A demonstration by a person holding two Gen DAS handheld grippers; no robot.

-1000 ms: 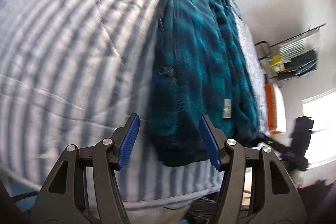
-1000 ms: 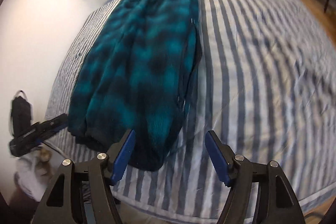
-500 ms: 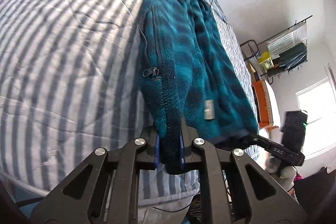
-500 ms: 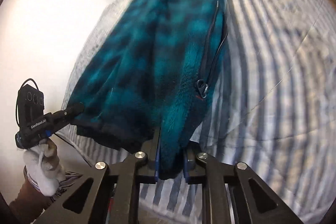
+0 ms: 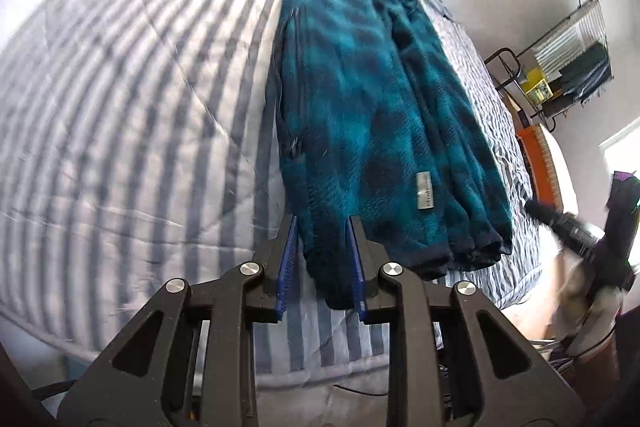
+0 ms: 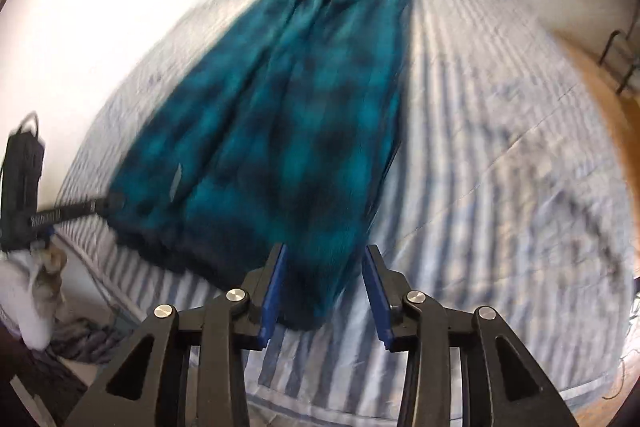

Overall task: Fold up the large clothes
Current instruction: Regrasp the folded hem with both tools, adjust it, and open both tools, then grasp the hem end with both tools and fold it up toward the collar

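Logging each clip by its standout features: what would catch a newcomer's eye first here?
The teal plaid fleece jacket stands out, stretched lengthwise along a blue-and-white striped bedspread. At its near hem, the left claw and right claw each straddle a corner of fleece between blue pads, jaws having just been opening. A cluttered wire rack stands against the wall beyond the bed.

My room is bright with daylight. A glowing white window (image 5: 622,163) shines at the right of my left view. My right view is smeared, and the fuzzy teal fleece jacket (image 6: 280,131) looks blurry. Both pictures bend round, with dark corners.
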